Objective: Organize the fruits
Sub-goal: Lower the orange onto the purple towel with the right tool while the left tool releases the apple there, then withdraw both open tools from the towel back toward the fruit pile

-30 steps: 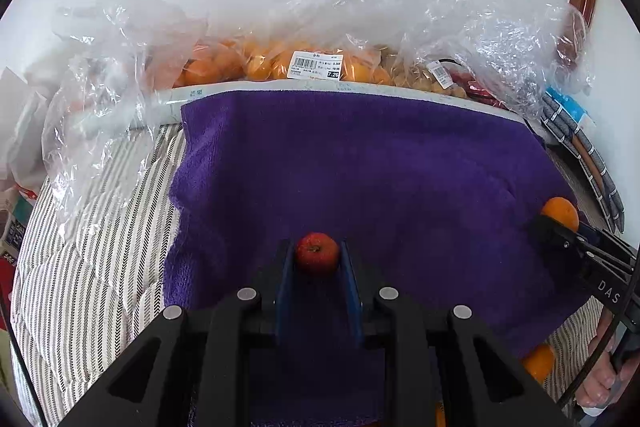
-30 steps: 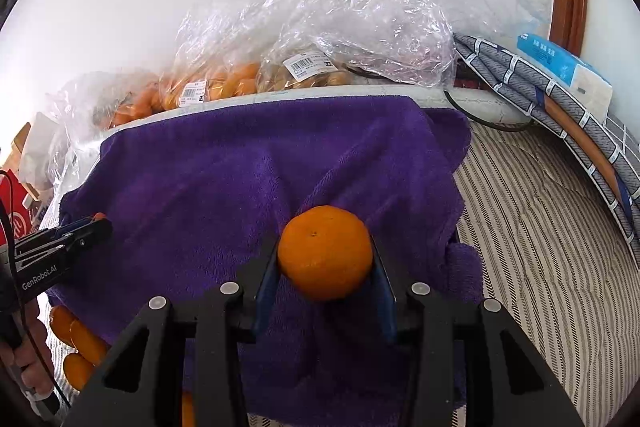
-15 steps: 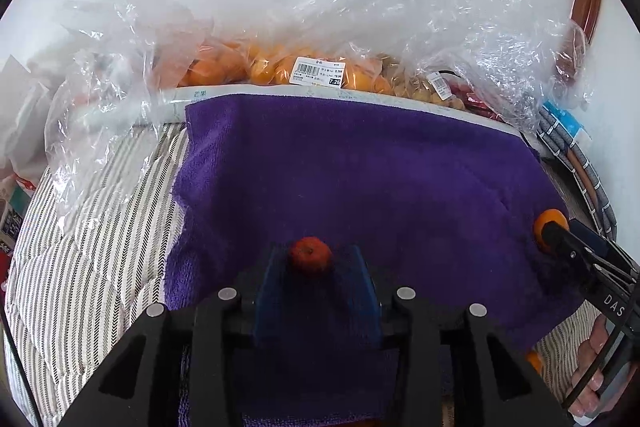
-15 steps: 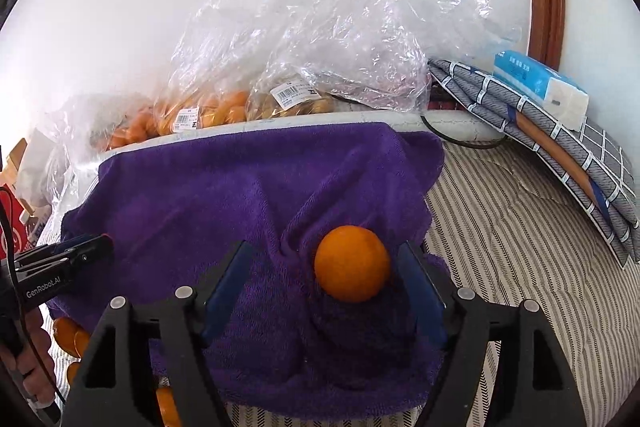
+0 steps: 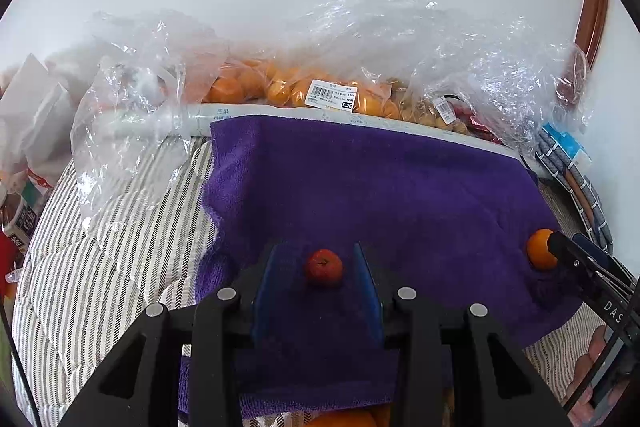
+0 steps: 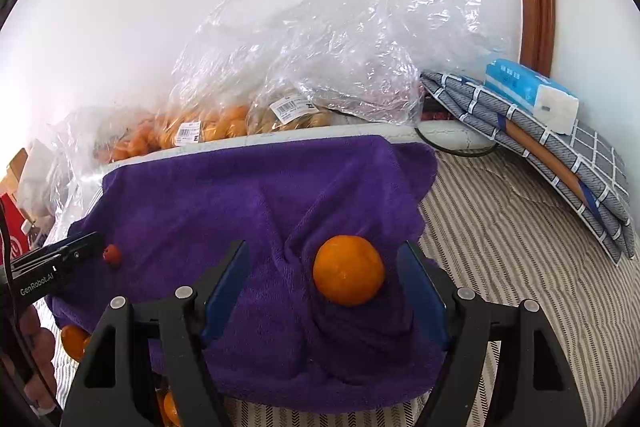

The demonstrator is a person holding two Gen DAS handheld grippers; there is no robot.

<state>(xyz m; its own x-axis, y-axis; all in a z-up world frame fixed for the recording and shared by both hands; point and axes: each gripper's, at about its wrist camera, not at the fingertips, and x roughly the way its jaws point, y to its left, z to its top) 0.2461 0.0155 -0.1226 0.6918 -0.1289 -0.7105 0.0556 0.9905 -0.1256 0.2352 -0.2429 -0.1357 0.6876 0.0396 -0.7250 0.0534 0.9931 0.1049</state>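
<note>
So the small red round fruit (image 5: pixel 324 265) sits on the fuzzy purple towel (image 5: pixel 360 187), right between the blue pads of the left gripper (image 5: pixel 318 281) — the jaws have just been opening a little and now there's a visible gap on both sides, so the pads aren't pressing on it. Over on the right side of the towel, the round orange mandarin (image 6: pixel 347 270) rests in a wrinkled dip of the cloth, and the right gripper (image 6: pixel 326 291) stands wide around it, fingers clear of the peel, with the fruit nearer the right-hand pad. Both tools point down at a slant. From the right wrist view the red fruit shows up tiny just off the tip of the other gripper. The towel lies over a striped grey-and-white quilted cover (image 6: pixel 520 267). Behind its far edge — up against the white wall — there are crinkly clear plastic bags (image 5: pixel 360 67) holding orange fruit with price labels. A few more loose orange fruits (image 6: pixel 74 341) peek out past the near edge of the towel. Off to the right lies a folded grey checked blanket (image 6: pixel 560 155) with a blue-and-white tissue pack (image 6: pixel 528 93) on top.
</note>
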